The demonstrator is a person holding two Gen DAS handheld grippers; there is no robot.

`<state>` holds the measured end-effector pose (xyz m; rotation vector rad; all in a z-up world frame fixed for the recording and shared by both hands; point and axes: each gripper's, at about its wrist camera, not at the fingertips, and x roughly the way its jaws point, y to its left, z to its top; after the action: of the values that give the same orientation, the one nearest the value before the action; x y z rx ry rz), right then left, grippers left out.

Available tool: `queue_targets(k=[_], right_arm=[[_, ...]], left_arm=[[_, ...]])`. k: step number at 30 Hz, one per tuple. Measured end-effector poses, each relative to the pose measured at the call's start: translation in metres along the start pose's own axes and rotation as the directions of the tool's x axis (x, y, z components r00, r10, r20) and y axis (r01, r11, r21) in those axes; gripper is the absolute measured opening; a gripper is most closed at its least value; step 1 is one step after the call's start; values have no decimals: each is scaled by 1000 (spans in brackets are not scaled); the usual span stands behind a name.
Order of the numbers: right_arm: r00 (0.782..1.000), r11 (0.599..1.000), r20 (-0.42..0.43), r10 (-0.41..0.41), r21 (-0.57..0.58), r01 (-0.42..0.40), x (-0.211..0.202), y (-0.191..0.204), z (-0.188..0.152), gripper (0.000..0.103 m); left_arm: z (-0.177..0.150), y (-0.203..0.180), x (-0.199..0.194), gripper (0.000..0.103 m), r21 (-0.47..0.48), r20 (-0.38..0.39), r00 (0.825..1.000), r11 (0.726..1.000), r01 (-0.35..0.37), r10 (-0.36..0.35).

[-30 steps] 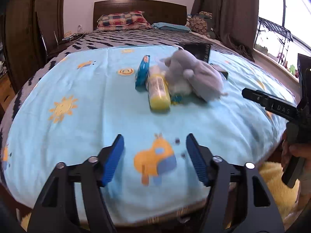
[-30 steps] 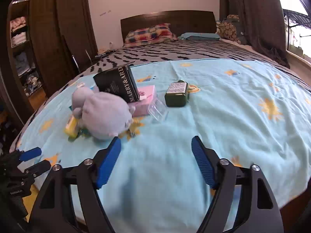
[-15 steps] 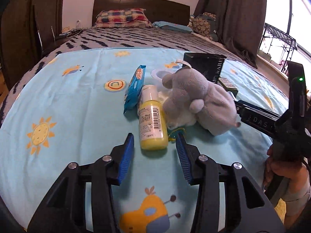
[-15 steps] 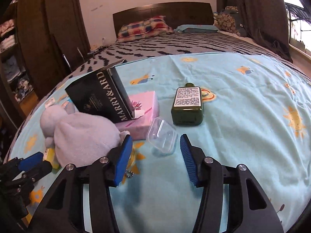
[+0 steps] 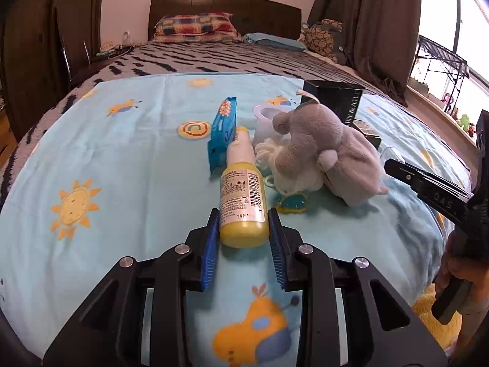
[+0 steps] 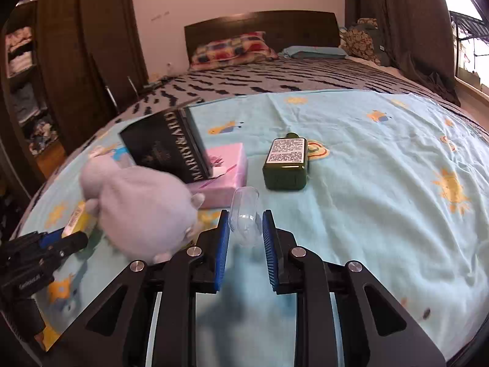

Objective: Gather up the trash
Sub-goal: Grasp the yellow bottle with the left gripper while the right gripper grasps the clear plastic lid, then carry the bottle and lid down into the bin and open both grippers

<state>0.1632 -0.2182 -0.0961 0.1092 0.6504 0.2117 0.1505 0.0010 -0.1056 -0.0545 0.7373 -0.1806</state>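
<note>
Your jaws are closing, left gripper (image 5: 243, 229) around the yellow bottle (image 5: 243, 202), right gripper (image 6: 246, 232) around the clear plastic cup (image 6: 244, 214), which may crush or squirt out if you squeeze hard.

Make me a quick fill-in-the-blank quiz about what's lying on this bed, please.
1. The yellow bottle lies between the ____ gripper's blue pads.
2. The right gripper is closing around a clear plastic ____.
3. The black box leans on a ____ box.
4. The green bottle lies with its label facing ____.

Missing words: left; cup; pink; up

left gripper (image 5: 243, 227): jaws closing, angled down, object between pads | right gripper (image 6: 245, 229): jaws closing, angled down, object between pads
</note>
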Motion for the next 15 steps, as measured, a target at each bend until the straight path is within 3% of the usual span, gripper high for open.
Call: queue_targets(k=[6,15], right_arm=[[995,995,37,89,-54,-87,-48,18,-23,22],[982,979,19,187,-89,-185,-90,42,-62,22]], left_arm=[[-23,-6,-30,29,46,22,1000,999,10,-11],[-63,-22,-80,29,81,61,996,995,55,-60]])
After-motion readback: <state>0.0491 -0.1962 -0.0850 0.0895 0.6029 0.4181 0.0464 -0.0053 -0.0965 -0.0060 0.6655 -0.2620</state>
